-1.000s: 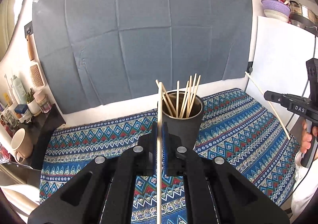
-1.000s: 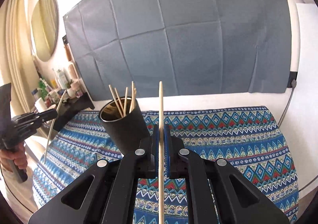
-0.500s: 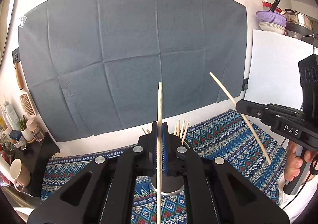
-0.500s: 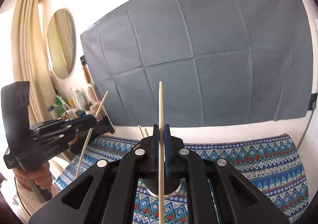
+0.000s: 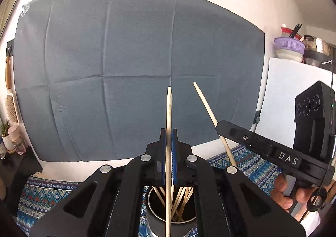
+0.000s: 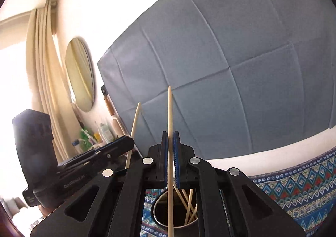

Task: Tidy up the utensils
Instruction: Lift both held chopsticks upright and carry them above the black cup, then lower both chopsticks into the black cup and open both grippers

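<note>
Reading "DAS" (image 5: pixel 288 159) on right tool (image 5: pixel 218 129)

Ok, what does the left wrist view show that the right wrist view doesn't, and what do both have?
Only the left wrist view: the right gripper seen from the side, shut on its chopstick, the hand on its handle, and the shelf with a purple colander.

Only the right wrist view: the left gripper seen from the side, the oval mirror and the curtain.

Both: the viewing gripper's own fingers shut on an upright chopstick, the cup of chopsticks just below, the grey backdrop and the patterned cloth.
</note>
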### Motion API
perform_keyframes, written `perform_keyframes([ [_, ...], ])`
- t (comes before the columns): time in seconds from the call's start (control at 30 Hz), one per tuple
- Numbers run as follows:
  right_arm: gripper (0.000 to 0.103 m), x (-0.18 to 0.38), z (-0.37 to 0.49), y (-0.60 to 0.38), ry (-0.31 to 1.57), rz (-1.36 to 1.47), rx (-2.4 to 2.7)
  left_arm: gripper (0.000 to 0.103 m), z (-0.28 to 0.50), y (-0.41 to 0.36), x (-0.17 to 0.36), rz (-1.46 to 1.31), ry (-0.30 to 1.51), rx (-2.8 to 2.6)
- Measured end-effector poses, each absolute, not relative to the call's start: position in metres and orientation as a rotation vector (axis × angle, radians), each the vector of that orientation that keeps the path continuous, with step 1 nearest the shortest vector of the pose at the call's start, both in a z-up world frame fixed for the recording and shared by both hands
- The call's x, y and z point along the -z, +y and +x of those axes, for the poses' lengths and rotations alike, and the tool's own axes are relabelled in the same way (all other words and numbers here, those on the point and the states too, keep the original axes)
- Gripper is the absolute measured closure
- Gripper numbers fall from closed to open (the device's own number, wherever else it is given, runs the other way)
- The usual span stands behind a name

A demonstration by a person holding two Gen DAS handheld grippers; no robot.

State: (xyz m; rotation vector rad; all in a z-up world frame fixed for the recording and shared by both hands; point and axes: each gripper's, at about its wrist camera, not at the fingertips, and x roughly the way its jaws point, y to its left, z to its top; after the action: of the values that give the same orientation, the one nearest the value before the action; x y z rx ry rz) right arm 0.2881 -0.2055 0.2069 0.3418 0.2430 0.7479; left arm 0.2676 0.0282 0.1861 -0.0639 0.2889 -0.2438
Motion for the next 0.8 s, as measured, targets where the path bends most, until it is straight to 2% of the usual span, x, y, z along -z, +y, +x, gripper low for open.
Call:
perform_keyframes([
  [0.27, 0.098, -0.17, 0.316, -0.202, 0.111, 0.463, -0.863, 0.098, 0.277, 0.032, -0.163, -0.086, 0.168, 0.292],
  [0.57, 0.098, -0.139, 0.334, -0.197, 0.038, 0.489, -0.824, 0.098, 0.268, 0.026, -0.137, -0.076, -0.074, 0.357],
  [0.8, 0.098, -0.128, 0.334, -0.191, 0.031, 0.433, -0.804, 0.098, 0.279, 0.031, -0.115, -0.1, -0.037, 0.373],
])
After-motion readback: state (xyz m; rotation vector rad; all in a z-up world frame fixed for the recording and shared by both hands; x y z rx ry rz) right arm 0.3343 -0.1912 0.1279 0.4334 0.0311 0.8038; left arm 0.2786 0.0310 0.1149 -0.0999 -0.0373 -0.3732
